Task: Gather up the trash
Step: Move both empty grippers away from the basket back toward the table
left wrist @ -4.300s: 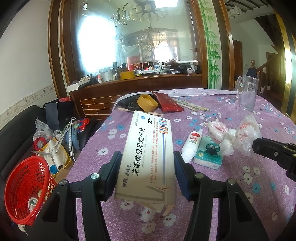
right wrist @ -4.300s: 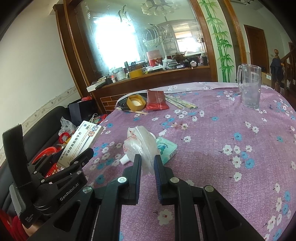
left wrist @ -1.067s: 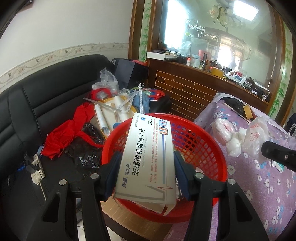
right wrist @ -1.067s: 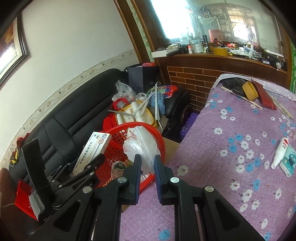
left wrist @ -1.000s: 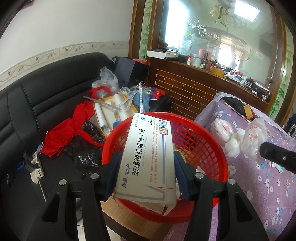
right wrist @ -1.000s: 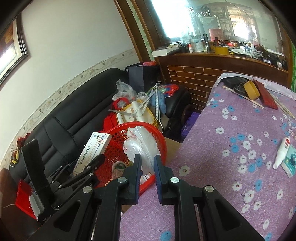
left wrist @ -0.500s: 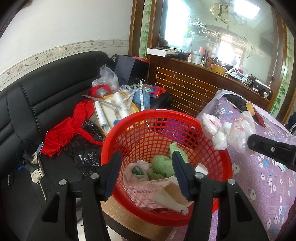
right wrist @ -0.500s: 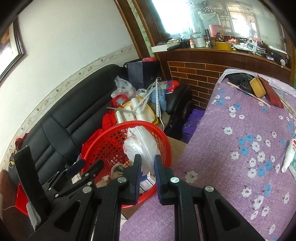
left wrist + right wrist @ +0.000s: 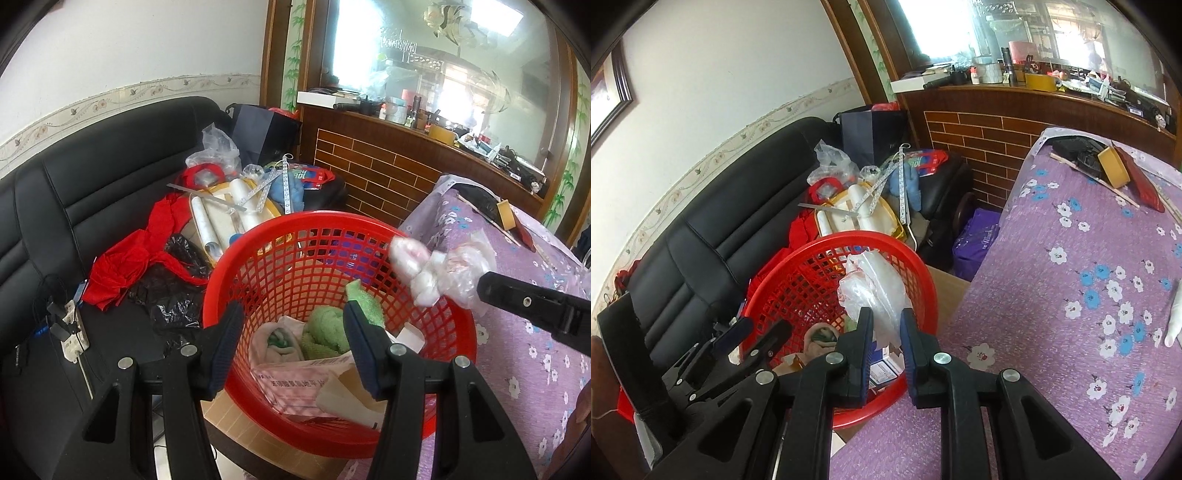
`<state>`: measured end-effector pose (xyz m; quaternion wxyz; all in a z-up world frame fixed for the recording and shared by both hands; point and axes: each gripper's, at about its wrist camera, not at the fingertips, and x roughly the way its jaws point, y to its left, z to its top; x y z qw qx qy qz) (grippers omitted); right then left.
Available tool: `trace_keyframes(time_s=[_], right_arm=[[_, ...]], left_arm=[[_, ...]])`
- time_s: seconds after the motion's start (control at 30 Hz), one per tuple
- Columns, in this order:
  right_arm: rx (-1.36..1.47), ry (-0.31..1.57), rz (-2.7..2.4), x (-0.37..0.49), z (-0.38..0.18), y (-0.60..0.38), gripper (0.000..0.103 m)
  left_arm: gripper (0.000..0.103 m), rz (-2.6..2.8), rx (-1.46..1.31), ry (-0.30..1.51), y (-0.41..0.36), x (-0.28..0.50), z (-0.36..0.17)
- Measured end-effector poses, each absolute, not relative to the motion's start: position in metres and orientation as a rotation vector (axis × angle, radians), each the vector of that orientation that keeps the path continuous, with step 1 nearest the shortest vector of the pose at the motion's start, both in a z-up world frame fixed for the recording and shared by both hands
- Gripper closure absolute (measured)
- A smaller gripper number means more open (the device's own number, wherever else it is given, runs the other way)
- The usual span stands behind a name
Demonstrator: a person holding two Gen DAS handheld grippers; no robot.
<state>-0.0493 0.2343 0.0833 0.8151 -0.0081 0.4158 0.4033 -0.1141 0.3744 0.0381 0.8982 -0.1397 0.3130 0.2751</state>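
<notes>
A red mesh basket (image 9: pixel 288 240) stands beside the table and holds the white medicine box (image 9: pixel 306 380), green cloth and paper. My left gripper (image 9: pixel 291 325) is open and empty above the basket's near rim. My right gripper (image 9: pixel 884 319) is shut on a crumpled clear plastic bag (image 9: pixel 875 280) and holds it over the basket's (image 9: pixel 919 273) right side. The bag also shows in the left wrist view (image 9: pixel 439 266), held above the basket's right rim.
A black sofa (image 9: pixel 92 177) behind the basket carries red cloth, black plastic, rolls and metal strips. The table with a purple flowered cloth (image 9: pixel 1089 266) lies to the right, with a yellow tape roll (image 9: pixel 1113 166) and a red pouch at its far end.
My left gripper opened and the medicine box dropped into the basket. My right gripper carried the plastic bag from the table to above the basket.
</notes>
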Motion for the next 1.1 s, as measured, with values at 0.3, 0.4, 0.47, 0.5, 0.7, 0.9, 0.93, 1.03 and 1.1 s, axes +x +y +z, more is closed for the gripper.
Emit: trace_keyframes(time_s=[0.3, 0.4, 0.47, 0.5, 0.7, 0.9, 0.93, 1.03, 1.1], right_arm=[[-0.026, 0.846, 0.846, -0.052, 0.088, 0.225, 0.055], [-0.041, 0.820, 0.810, -0.054, 0.090, 0.218, 0.033], [-0.058, 0.800, 0.781, -0.056, 0.093, 0.215, 0.021], [-0.069, 0.789, 0.770, -0.057, 0.095, 0.214, 0.021], [-0.110, 0.735, 0.717, -0.062, 0.103, 0.206, 0.011], [-0.137, 0.708, 0.667, -0.064, 0.105, 0.201, 0.007], [-0.144, 0.708, 0.658, -0.065, 0.105, 0.201, 0.005], [-0.160, 0.698, 0.637, -0.066, 0.104, 0.200, 0.001], [-0.174, 0.690, 0.625, -0.068, 0.103, 0.199, 0.001]], left_arm=[[0.039, 0.583, -0.291, 0.651, 0.377, -0.114, 0.037], [0.031, 0.589, -0.289, 0.634, 0.375, -0.116, 0.039], [0.023, 0.606, -0.272, 0.625, 0.372, -0.116, 0.041], [0.021, 0.612, -0.267, 0.618, 0.370, -0.116, 0.042], [0.013, 0.645, -0.254, 0.568, 0.365, -0.121, 0.051], [0.010, 0.725, -0.222, 0.526, 0.363, -0.128, 0.057], [0.009, 0.737, -0.218, 0.522, 0.363, -0.129, 0.058], [0.007, 0.780, -0.207, 0.508, 0.364, -0.132, 0.060], [0.006, 0.813, -0.201, 0.496, 0.364, -0.136, 0.062]])
